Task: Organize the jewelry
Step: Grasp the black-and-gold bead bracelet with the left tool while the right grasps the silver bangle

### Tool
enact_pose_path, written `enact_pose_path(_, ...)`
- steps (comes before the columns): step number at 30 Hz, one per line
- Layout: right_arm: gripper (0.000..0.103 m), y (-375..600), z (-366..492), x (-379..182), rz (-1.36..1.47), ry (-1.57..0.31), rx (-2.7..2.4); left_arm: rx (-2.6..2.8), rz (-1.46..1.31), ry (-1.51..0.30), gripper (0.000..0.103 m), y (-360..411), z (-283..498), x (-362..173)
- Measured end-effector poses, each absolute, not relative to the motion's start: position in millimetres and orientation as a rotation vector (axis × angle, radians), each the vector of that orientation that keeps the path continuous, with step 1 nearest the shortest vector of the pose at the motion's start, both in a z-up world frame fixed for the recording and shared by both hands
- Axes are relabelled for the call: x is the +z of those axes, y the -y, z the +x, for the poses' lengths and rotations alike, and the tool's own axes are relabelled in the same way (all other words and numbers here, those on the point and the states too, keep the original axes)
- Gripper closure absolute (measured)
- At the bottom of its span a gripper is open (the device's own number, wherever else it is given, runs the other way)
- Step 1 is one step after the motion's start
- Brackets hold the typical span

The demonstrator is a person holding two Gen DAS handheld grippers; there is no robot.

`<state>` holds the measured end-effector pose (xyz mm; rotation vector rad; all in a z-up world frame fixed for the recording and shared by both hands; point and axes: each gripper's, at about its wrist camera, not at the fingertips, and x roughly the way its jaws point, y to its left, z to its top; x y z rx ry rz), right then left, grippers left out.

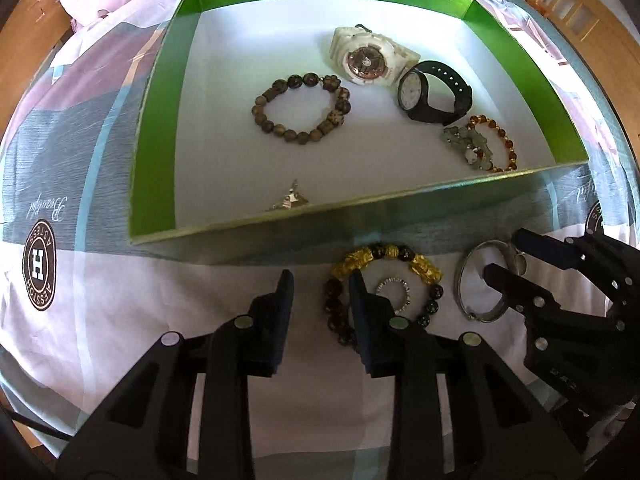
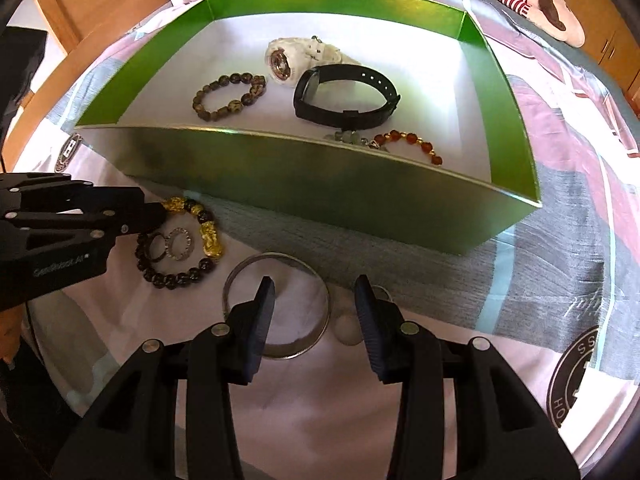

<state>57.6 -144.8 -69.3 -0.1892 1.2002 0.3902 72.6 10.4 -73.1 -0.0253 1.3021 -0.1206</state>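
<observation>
Black-and-gold bead bracelet (image 1: 384, 280) lies on the bedsheet (image 1: 100, 340) just in front of the green box (image 1: 156, 128), two small rings (image 2: 178, 243) inside its loop. Silver bangle (image 2: 276, 312) lies beside it. Your left hand-held gripper (image 1: 320, 284) straddles the bracelet's near-left beads, jaws apart, nothing clamped. Your right hand-held gripper (image 2: 314, 296) straddles the bangle's right rim, released, pads clear of the metal. Box already holds two watches (image 1: 368, 56) and beaded bracelets (image 1: 304, 108).
</observation>
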Motion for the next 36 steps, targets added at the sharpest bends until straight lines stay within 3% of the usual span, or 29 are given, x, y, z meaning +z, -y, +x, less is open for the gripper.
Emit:
enact_pose_path(4, 0.062, 141, 59, -72, -0.21, -1.192, 0.395, -0.125, -0.008, -1.304, 0.074, -4, 70, -76)
enact_pose_path(6, 0.07, 137, 60, -74, -0.217, -1.189, 0.4, -0.124, -0.001, -1.3, 0.075, -2, 69, -77)
enact_pose_path(8, 0.086, 138, 58, -73, -0.224, -1.187, 0.409, -0.121, 0.009, -1.299, 0.083, -1, 70, -79)
enact_pose_path(10, 0.095, 137, 58, -73, -0.227, -1.19, 0.423, -0.119, 0.01, -1.295, 0.091, 3, 70, -80)
enact_pose_path(36, 0.098, 142, 31, 1, -0.127, -1.056, 0.561, -0.239, -0.063, -1.134, 0.093, 1, 41, 8)
